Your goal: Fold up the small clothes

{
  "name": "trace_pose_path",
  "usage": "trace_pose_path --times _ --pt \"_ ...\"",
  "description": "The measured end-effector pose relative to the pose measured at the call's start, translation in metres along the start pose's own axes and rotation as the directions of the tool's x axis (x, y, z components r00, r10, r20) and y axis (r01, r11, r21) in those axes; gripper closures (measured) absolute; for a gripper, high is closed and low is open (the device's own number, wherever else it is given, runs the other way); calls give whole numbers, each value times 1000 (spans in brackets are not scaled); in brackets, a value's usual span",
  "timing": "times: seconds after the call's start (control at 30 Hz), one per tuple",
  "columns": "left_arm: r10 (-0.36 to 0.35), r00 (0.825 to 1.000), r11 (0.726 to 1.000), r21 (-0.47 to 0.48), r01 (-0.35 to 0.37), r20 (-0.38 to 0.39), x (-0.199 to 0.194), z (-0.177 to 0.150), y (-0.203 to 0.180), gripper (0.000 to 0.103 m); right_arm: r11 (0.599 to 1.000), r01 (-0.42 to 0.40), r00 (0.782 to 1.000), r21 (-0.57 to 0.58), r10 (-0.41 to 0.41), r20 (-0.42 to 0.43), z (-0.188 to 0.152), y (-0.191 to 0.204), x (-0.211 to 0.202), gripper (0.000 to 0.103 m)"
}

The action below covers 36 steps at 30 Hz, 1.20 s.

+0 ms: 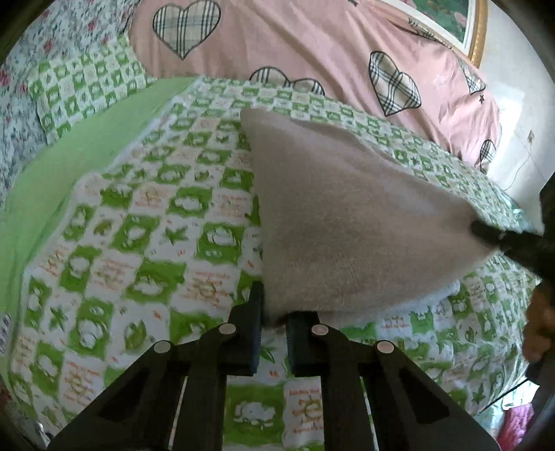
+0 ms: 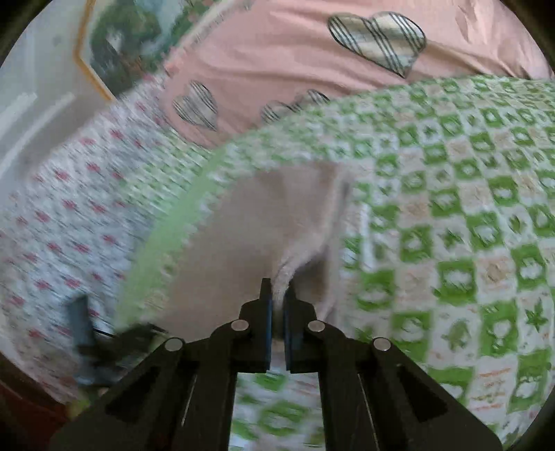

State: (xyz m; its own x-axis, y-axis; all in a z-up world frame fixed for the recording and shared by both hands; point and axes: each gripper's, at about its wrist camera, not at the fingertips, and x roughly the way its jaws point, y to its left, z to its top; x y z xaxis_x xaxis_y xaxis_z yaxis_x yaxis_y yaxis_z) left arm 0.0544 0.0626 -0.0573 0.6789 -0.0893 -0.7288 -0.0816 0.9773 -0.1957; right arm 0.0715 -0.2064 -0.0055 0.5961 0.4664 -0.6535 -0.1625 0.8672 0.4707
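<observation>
Green-and-white checked quilt (image 1: 145, 215) covers the bed across the middle of both views, with a pink heart-print duvet (image 1: 312, 45) bunched along the top of the frame and a floral sheet (image 2: 62, 215) at the left of the right wrist view. On the quilt lies 1 small beige garment (image 1: 347, 215), soft and fuzzy, pulled into a taut triangle with a white edge showing underneath (lower right). The left gripper (image 1: 274, 312) has its jaws pinched narrowly on the garment's near corner at lower centre. The right gripper (image 2: 279, 295) has its jaws clamped on a bunched fold. A framed picture (image 1: 447, 20) sits at upper right.
</observation>
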Motion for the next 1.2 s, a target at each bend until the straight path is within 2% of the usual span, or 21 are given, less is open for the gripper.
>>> trace_pose_path --times 0.2,0.57,0.63,0.67,0.8,0.9,1.0,1.1,1.2 --pt "-44 998 997 -58 41 -52 10 -6 10 93 995 100 990 -11 -101 -97 -28 -22 30 97" --pt "-75 994 995 -78 69 -79 17 -15 12 93 986 170 978 -7 -169 -123 -28 -26 36 96" --pt "-85 993 994 -72 79 -87 15 -14 12 93 984 176 978 3 -174 -116 -28 -26 34 90" --pt "-89 992 994 -67 83 -92 14 -15 12 92 983 184 976 14 -181 -119 -28 -28 34 83" --pt "-125 986 992 -38 121 -112 -3 -17 14 90 985 159 981 66 -151 -118 -26 -31 21 80" --pt "-150 983 989 -32 147 -105 -18 -19 19 90 981 182 980 68 -175 -98 -21 -28 9 78" --pt "-178 981 984 -36 176 -71 -34 -14 24 86 975 204 978 83 -198 -72 -13 -29 0 77" --pt "-201 979 979 -37 200 -25 -39 4 23 82 980 168 985 110 -165 -42 -2 -27 -4 77" --pt "-219 976 975 -42 219 0 -35 25 21 79 986 136 991 91 -135 -22 11 -13 0 77"
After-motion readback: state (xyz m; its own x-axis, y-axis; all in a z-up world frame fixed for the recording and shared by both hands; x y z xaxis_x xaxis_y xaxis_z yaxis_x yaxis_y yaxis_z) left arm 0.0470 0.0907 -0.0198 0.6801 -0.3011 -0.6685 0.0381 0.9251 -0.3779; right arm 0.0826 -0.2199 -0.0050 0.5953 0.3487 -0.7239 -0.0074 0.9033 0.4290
